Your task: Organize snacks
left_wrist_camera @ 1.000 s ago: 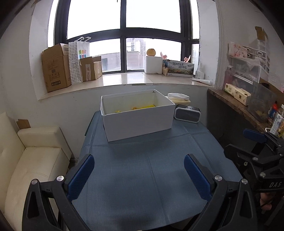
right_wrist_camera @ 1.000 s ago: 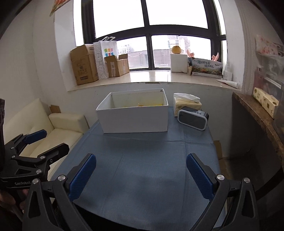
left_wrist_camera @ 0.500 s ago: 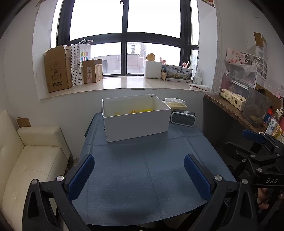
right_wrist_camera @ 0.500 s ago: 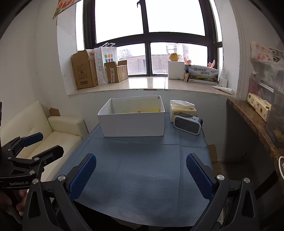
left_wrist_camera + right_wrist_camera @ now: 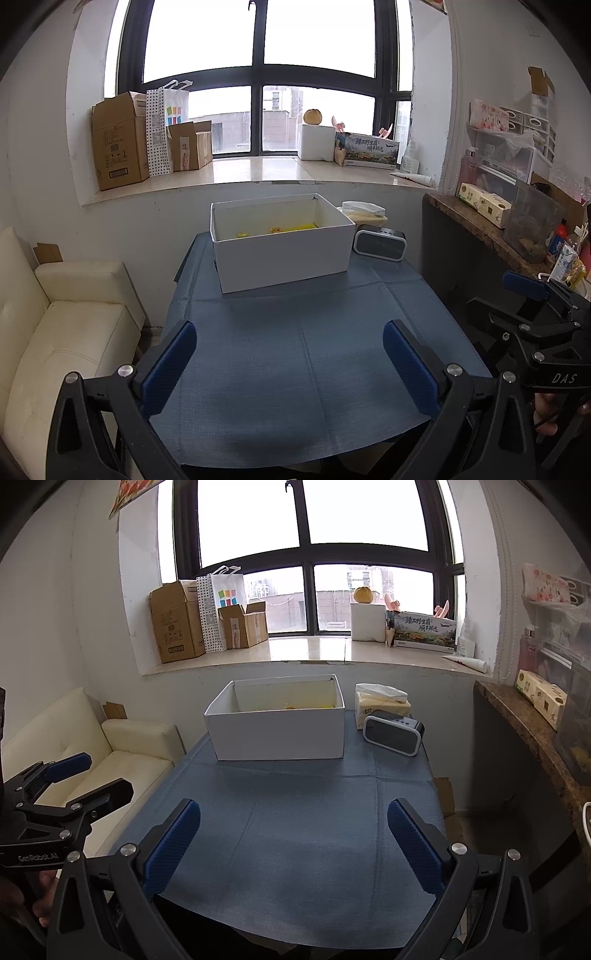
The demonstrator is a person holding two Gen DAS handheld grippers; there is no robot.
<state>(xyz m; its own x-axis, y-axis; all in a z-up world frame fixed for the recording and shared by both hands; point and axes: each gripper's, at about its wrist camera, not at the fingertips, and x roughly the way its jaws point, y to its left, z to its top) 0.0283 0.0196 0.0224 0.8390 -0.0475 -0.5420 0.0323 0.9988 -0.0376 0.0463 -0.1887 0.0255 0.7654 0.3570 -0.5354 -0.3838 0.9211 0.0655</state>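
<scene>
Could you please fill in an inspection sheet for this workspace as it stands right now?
Surface: table under a blue cloth, near part bare.
Job's things: open white box at the far end; yellow snack items lie inside, kind unclear.
Clutter: grey speaker and tissue pack to the right of the box.
Grippers: left hand-held gripper open, empty; right hand-held gripper open, empty; both above the table's near edge.
Cables: white cable at the right edge.
Surroundings: cream sofa on the left, cardboard boxes on the window sill, cluttered side counter on the right.
</scene>
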